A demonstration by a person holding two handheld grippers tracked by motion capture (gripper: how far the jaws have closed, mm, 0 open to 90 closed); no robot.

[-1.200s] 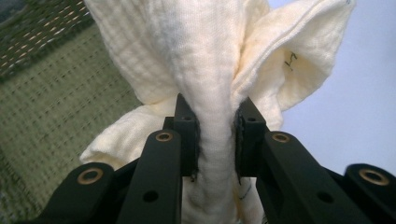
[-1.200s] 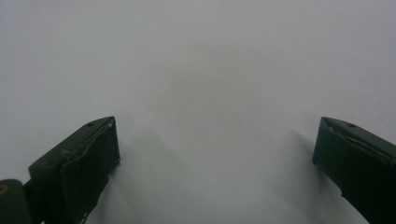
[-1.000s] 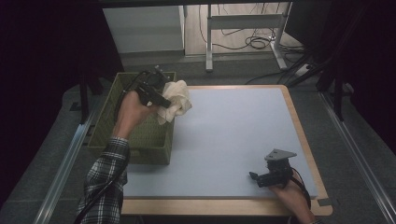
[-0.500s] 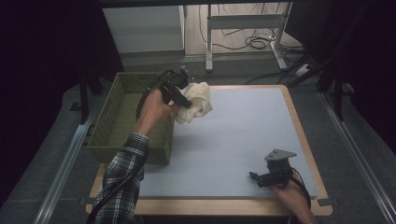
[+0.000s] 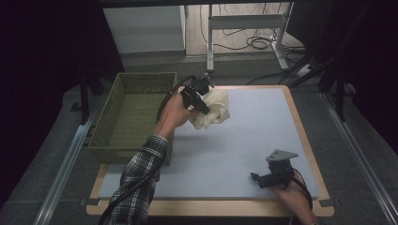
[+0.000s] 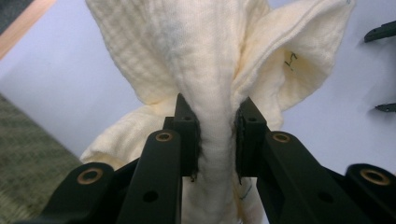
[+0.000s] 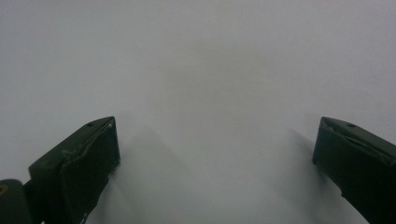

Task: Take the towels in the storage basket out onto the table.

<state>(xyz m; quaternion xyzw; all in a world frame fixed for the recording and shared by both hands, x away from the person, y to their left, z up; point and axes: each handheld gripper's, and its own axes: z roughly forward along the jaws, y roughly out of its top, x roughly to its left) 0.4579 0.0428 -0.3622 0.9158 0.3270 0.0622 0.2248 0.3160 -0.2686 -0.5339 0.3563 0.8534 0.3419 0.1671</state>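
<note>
While your left gripper point(image 5: 199, 96) carries the cream cloth point(image 5: 213, 108) off the basket's side and over the table, its jaws are pinched nearly together on a gathered fold of the fabric; in the left gripper view both pads point(image 6: 190, 140) press into the cloth point(image 6: 219, 70) with the rest of it bunched and hanging beyond them. The cloth is clear of the green basket point(image 5: 131, 112) and hangs just above the pale blue mat point(image 5: 263, 122), near its far left corner. Your right gripper point(image 5: 263, 178) rests at the near right of the mat with its jaws wide apart and nothing between them; the right gripper view shows bare mat between the two pads point(image 7: 88, 158).

The step in hand looks like bringing the cloth out onto the mat to lay it down. To do that well, hold the pinch firm until the hanging part touches the surface, since the grip is on one narrow fold and a loose squeeze would likely let it slide out early. Lower the bundle towards the open middle of the mat, not at the edge beside the basket, so the fabric has room to spread. Let the lowest corner land first, then draw your hand sideways as you come down, which should lay the cloth out instead of dropping it in a heap. Your right gripper is well apart from the cloth, so bring it in only once the fabric rests on the mat.
</note>
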